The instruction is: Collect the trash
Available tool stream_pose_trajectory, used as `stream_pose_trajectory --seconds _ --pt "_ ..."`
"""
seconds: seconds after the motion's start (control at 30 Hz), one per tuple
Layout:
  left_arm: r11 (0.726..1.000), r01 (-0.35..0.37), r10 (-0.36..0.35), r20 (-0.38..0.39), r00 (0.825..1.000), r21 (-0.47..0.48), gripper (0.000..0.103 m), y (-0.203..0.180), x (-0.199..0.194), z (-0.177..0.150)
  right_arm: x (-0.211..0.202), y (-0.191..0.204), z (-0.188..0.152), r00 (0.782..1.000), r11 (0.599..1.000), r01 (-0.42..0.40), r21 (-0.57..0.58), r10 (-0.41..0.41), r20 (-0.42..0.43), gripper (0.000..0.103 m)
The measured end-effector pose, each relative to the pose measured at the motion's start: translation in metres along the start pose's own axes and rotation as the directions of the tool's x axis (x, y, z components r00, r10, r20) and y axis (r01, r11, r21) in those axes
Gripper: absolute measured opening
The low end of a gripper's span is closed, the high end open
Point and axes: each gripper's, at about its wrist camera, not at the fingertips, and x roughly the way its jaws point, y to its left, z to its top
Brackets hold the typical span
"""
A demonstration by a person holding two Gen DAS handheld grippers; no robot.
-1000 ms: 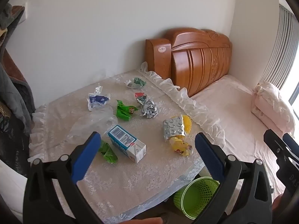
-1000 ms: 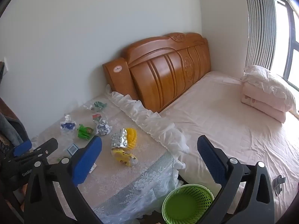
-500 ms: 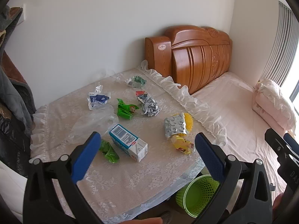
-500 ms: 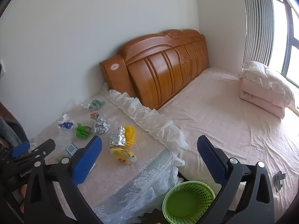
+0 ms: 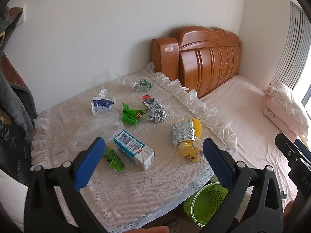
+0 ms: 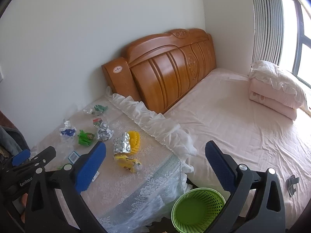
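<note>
1. Left gripper (image 5: 151, 151) and right gripper (image 6: 155, 155) hover with fingers spread wide, holding nothing.
2. Trash: carton (image 5: 134, 151), blister pack (image 5: 183, 132) and wrappers lie mid-table (image 5: 136, 192); bin (image 6: 198, 207) stands on the floor by the table's near corner.
3. Risk: clear bag (image 5: 97, 128) may slip; light wrappers may miss the bin.
4. Hidden: the bin's base; the table's near edge is cut off.

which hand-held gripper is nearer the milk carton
Left. The left hand-held gripper hangs open right over the milk carton. The right hand-held gripper is off toward the bed, above the green basket.
</note>
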Motion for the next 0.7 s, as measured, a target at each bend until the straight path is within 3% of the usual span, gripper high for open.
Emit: stream_pose_trajectory --seconds 0.7 --pt "1.0 -0.004 0.004 -0.006 1.0 -0.004 0.097 0.0026 0.0055 0.0031 0.0052 0.0027 -0.0002 1.0 1.0 -0.001 0.003 0.001 -0.007 0.101"
